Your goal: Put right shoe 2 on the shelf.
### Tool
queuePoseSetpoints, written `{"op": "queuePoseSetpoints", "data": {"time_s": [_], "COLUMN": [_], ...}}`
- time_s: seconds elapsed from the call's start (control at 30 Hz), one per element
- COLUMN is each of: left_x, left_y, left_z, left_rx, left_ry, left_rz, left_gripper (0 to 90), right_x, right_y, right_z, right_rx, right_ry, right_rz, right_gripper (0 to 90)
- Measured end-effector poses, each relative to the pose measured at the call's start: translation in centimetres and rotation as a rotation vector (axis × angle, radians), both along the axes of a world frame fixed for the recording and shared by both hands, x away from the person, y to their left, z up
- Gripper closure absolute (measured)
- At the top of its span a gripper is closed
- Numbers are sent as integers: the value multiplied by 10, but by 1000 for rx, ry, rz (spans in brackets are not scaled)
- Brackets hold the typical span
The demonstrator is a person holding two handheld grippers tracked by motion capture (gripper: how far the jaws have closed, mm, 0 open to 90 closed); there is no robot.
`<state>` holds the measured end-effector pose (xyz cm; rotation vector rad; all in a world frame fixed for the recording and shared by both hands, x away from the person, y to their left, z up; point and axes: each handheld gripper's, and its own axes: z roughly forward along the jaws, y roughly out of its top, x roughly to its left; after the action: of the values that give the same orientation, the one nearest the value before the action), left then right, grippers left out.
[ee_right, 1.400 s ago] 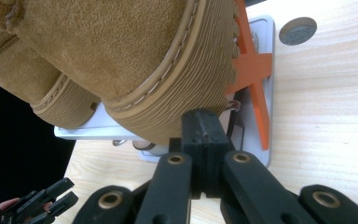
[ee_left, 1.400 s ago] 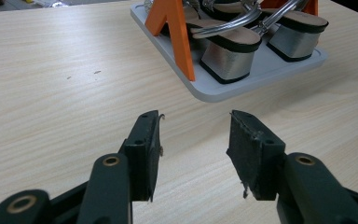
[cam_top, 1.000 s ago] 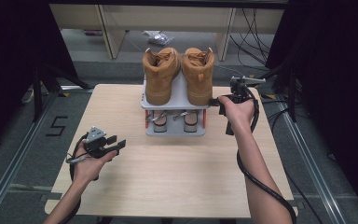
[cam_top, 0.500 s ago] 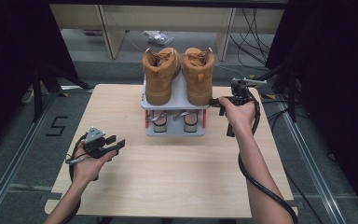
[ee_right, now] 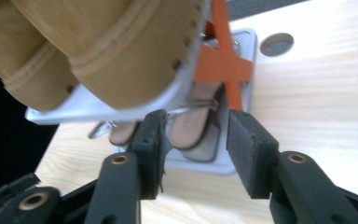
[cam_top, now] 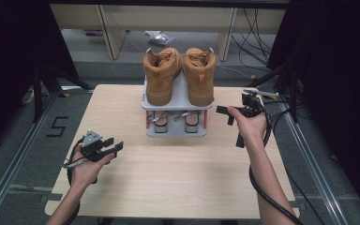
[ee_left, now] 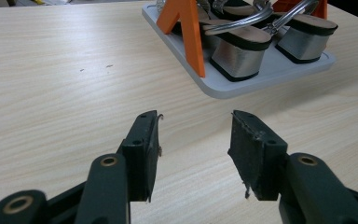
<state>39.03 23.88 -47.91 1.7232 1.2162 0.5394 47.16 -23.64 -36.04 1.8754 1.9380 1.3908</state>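
your right gripper [cam_top: 229,123] sits just beside the right end of the two-tier shoe rack [cam_top: 176,104], with its jaws spread wide and holding nothing. a second ago it was at much the same place; since then the hand has shifted only slightly, and the jaws stay apart. in the right gripper view [ee_right: 193,149] the camera is rolled, so the rack appears tilted: the jaws frame the lower tier, where a silver-heeled sandal [ee_right: 193,130] lies just ahead of them, apart from both pads, beside an orange upright [ee_right: 226,65] of the rack. the grey upper shelf and a tan boot [ee_right: 121,46] fill the top of that view.

your left gripper [cam_top: 107,147] is low over the bare table [cam_top: 178,187] at the near left, well apart from the rack, and has not visibly moved in the last second. its jaws are also wide open and empty; in the left gripper view [ee_left: 193,149] they point across the wood grain toward the rack's grey base plate [ee_left: 242,84], where two sandals [ee_left: 242,51] stand side by side by another orange upright.

from above, the two tan boots [cam_top: 180,75] stand upright side by side on the top shelf, heels toward you, unchanged from the earlier frames, with the sandals on the tier beneath.
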Motion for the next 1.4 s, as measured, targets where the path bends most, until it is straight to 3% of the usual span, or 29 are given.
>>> {"op": "queuePoseSetpoints", "data": {"time_s": [0.07, 0.13, 0.17, 0.2, 0.23, 0.3, 0.47, 0.53, 0.6, 0.7, 0.73, 0.8, 0.83, 0.87, 0.9, 0.93, 0.97, 1.0, 1.03, 1.17, 1.23, 1.4], "left_x": [-1, -2, -3, -4, -4, -6, -7, -8, -9, -11, -11, -12, -12, -13, -14, -14, -15, -15, -16, -17, -19, -21], "left_y": [2, 2, 2, 2, 1, 1, 1, 1, 1, 0, 0, 0, 0, 0, 0, 0, -1, -1, -1, 1, 0, 0], "left_z": [-2, -4, -5, -6, -7, -8, -15, -17, -19, -22, -23, -24, -25, -26, -26, -27, -27, -27, -27, -29, -29, -30], "left_rx": [-1, 1, 2, 2, 0, -4, -8, -7, -9, -10, -8, -7, -12, -12, -16, -14, -11, -5, -8, -12, -12, -16], "left_ry": [-1, -1, -7, -13, -25, -24, -20, -19, -16, -17, -19, -20, -22, -20, -21, -23, -23, -27, -29, -37, -41, -47], "left_rz": [2, 10, 11, 13, 13, 15, 17, 20, 20, 22, 21, 23, 22, 24, 28, 29, 30, 32, 31, 35, 41, 38], "left_gripper": [515, 515, 515, 517, 518, 518, 517, 517, 517, 517, 517, 517, 517, 517, 517, 516, 516, 517, 516, 516, 516, 515], "right_x": [-4, -11, -12, -14, -17, -23, -35, -39, -45, -51, -54, -56, -58, -60, -62, -66, -66, -67, -68, -74, -76, -80], "right_y": [-6, -9, -16, -20, -20, -30, -43, -49, -50, -54, -54, -58, -57, -59, -58, -54, -57, -55, -57, -52, -52, -51], "right_z": [-9, -15, -22, -27, -29, -39, -57, -66, -72, -83, -86, -95, -97, -101, -104, -103, -110, -111, -115, -125, -130, -136], "right_rx": [0, 37, -7, -10, 22, -8, 5, -34, -12, -31, -8, -47, -35, -47, -27, 31, -11, 17, -10, 5, 2, 3], "right_ry": [-3, 54, 14, 14, 51, 36, 69, 43, 76, 66, 97, 44, 63, 45, 57, 108, 49, 74, 35, 11, -13, -11], "right_rz": [3, -24, -9, -3, -26, -20, -43, -37, -58, -47, -59, -36, -51, -41, -48, -75, -55, -68, -45, -63, -47, -41], "right_gripper": [568, 564, 558, 554, 551, 542, 534, 531, 529, 526, 526, 524, 521, 517, 516, 516, 516, 516, 516, 515, 514, 509]}}
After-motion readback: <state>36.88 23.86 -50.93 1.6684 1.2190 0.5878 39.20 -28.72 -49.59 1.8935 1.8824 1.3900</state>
